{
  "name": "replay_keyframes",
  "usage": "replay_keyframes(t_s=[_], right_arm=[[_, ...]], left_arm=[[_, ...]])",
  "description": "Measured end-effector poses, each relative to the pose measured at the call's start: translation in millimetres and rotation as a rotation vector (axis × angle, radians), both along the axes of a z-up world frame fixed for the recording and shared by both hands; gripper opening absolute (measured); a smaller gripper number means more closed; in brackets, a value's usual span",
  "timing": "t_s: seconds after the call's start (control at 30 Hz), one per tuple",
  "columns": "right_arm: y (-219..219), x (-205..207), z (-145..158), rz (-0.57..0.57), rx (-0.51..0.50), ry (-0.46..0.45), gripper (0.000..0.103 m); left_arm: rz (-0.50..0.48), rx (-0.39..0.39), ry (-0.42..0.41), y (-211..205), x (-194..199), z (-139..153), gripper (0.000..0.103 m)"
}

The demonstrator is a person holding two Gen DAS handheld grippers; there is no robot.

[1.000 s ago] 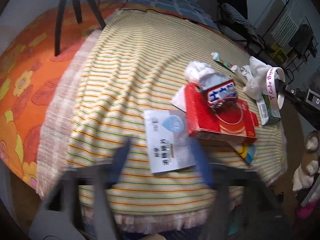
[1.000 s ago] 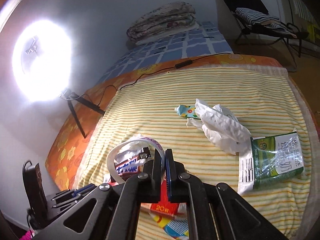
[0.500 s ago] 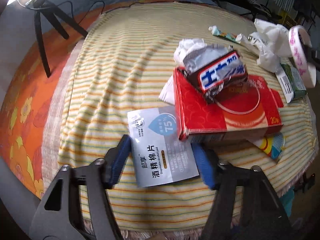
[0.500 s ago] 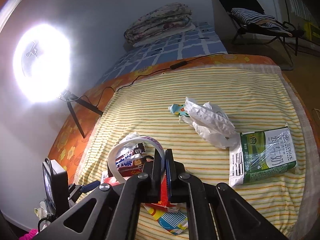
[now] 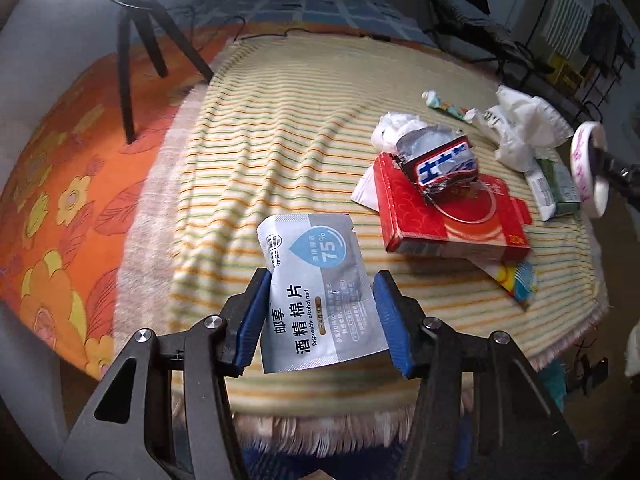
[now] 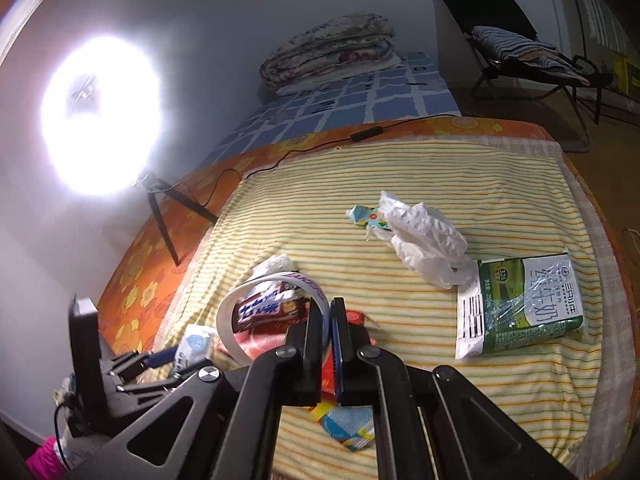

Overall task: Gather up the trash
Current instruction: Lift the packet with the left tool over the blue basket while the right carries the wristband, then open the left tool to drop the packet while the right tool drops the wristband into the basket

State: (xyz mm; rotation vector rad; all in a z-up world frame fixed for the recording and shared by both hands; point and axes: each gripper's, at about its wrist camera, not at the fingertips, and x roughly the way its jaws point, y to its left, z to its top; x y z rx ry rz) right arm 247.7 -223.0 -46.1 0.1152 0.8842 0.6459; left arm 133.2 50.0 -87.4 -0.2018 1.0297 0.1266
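Change: left gripper [image 5: 320, 312] has moved in; its blue pads now flank the wipe packet [image 5: 316, 296], lower centre.
Left grip: fingers apart, not yet pinching.
Right gripper [image 6: 330, 344]: clamped on white wristband [image 6: 240, 308], lower centre.
Red box [image 5: 448, 216]: centre right, candy wrapper [image 5: 444, 164] on top.

Two low wrist views, shared striped blanket [image 5: 280, 128].
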Motion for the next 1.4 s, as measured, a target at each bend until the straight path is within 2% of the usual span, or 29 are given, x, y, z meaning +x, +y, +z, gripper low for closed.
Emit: replay_keyframes(t_s=[0.2,0.43,0.6,0.8,1.17,1.3,1.4], right_arm=[[4,-36,5,0.066,-0.019,-0.018,0.001],[7,-93,-4,0.146,-0.072,-0.034,0.001],[10,-127,-21,0.185,-0.109,-0.009,0.001],[18,-165,-48,0.217,-0.183,0.007,0.003],[28,-201,-107,0.252,-0.290,0.076,0.006],[32,-206,-119,0.264,-0.314,0.089,0.007],[33,-208,-125,0.272,-0.310,0.102,0.024]], left_arm=[[-0.039,-0.014,-0.046,-2,-40,23,0.054],[-0.104,-0.024,-0.046,-17,-87,26,0.054],[-0.133,-0.056,-0.005,-26,-118,9,0.054],[-0.162,-0.077,0.083,-36,-144,-27,0.054],[-0.183,-0.077,0.162,-39,-160,-62,0.057],[-0.191,-0.079,0.180,-39,-161,-69,0.063],[-0.184,-0.075,0.190,-38,-160,-72,0.064]])
